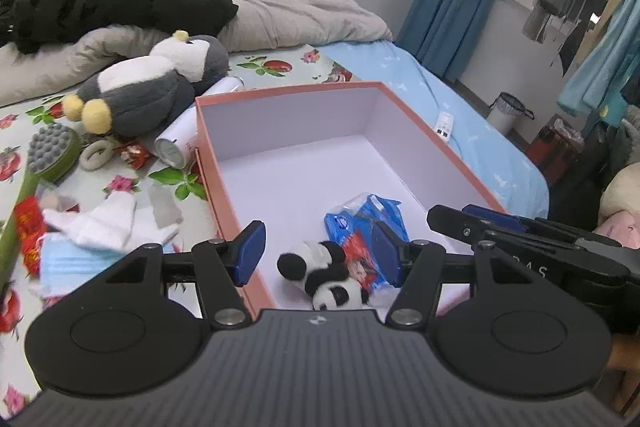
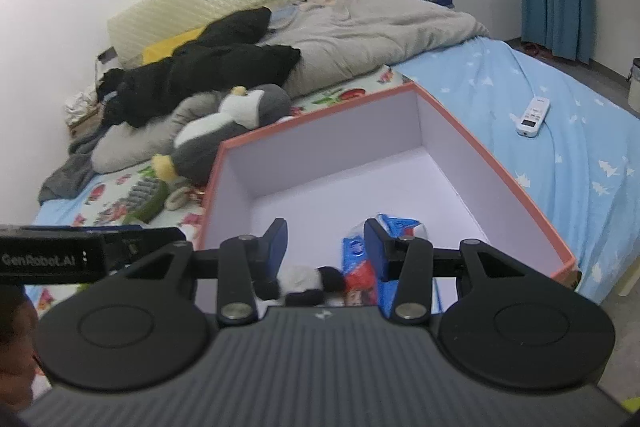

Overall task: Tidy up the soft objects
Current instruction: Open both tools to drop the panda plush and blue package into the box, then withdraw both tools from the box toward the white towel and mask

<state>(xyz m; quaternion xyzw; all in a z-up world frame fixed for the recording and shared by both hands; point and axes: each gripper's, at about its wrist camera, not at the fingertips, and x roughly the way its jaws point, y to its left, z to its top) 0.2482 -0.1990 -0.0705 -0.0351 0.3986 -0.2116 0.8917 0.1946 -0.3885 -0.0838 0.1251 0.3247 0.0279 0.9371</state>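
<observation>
Because the penguin (image 1: 148,87) at the upper left of the left view is the biggest soft thing outside the box (image 1: 224,187), I judge it the hardest to move: a narrow pinch on its plush could slip, and its body may sweep the bottle (image 1: 176,143) and the brush (image 1: 48,155) lying against it. The box is large but light-looking; a push on its near wall could slide it over the bed. At the lower centre of both views the panda (image 1: 324,275) lies inside the box on the blue packets (image 1: 360,227).

Both tools stand spread and hold nothing: the left gripper (image 1: 320,247) wider, the right gripper (image 2: 326,247) narrower, each over the panda without pressing it. If either one descends now, it may catch the panda or a packet again by mistake.

At the lower left of the left view, the white cloth (image 1: 104,223) and masks (image 1: 64,259) are partly covered by the tool body. In the right view the panda is mostly hidden and blurred. What the packets contain I cannot read.
</observation>
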